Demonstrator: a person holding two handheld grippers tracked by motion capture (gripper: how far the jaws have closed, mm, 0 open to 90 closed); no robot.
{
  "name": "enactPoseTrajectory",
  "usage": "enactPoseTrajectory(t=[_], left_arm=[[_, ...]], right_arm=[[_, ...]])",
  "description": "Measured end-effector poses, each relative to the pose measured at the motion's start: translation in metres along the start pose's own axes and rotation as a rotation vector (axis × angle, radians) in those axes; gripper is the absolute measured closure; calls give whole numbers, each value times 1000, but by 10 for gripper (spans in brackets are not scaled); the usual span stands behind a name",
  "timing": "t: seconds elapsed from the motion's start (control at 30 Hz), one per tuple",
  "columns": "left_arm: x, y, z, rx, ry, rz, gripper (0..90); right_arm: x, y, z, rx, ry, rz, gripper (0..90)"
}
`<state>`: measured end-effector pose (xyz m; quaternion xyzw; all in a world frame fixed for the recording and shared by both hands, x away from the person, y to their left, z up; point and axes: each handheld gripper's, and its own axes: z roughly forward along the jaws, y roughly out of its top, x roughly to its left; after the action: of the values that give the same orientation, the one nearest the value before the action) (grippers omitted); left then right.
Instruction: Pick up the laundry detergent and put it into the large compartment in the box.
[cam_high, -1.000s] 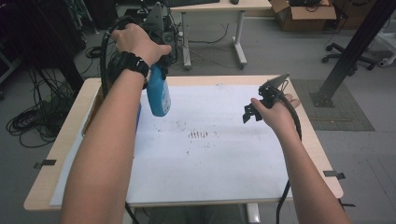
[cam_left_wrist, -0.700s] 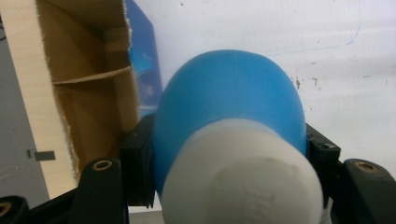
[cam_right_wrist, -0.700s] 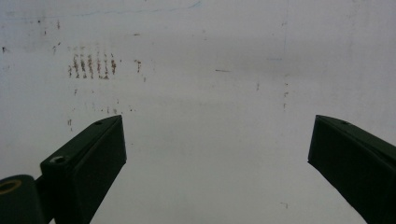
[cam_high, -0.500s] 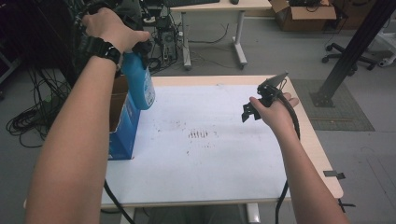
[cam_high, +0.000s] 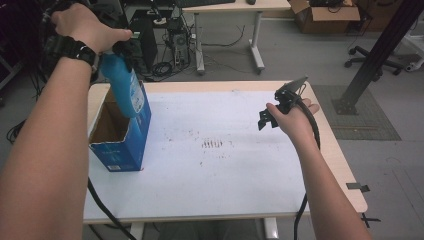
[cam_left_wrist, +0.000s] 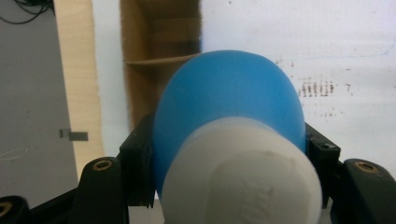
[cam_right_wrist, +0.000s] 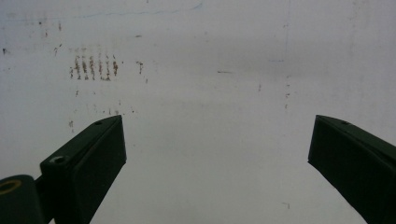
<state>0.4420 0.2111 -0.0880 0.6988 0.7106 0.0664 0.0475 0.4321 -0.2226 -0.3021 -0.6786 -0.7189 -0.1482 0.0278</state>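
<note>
Left hand-held gripper (cam_left_wrist: 229, 186): pinching the blue bottle (cam_high: 124, 87)
Bottle: hanging over the open box (cam_high: 125, 145)
Right hand-held gripper (cam_right_wrist: 217, 158): jaws spread, above the table (cam_high: 225, 165)

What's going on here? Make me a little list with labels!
left gripper: shut on the blue bottle, held by its neck near the white cap
blue bottle: hanging above the open box
open box: blue cardboard, top open, standing at the table's left side
right gripper: open, holding nothing, above the white table
table marks: small brown smudges mid-table
</note>
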Motion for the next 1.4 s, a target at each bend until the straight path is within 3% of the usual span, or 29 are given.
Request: enactPoseTrajectory(t=[0.2, 0.5, 1.0, 1.4], left_arm=[[23, -5, 1, 4, 13, -31, 373], [40, -9, 6, 9, 26, -22, 373], [48, -13, 29, 35, 25, -6, 373], [52, -18, 59, 67, 4, -3, 373]], right_arm=[[0, -1, -1, -1, -3, 4, 42], [3, 0, -3, -3, -5, -1, 42], [5, -1, -3, -9, -6, -7, 42], [8, -4, -3, -8, -11, -11, 42]])
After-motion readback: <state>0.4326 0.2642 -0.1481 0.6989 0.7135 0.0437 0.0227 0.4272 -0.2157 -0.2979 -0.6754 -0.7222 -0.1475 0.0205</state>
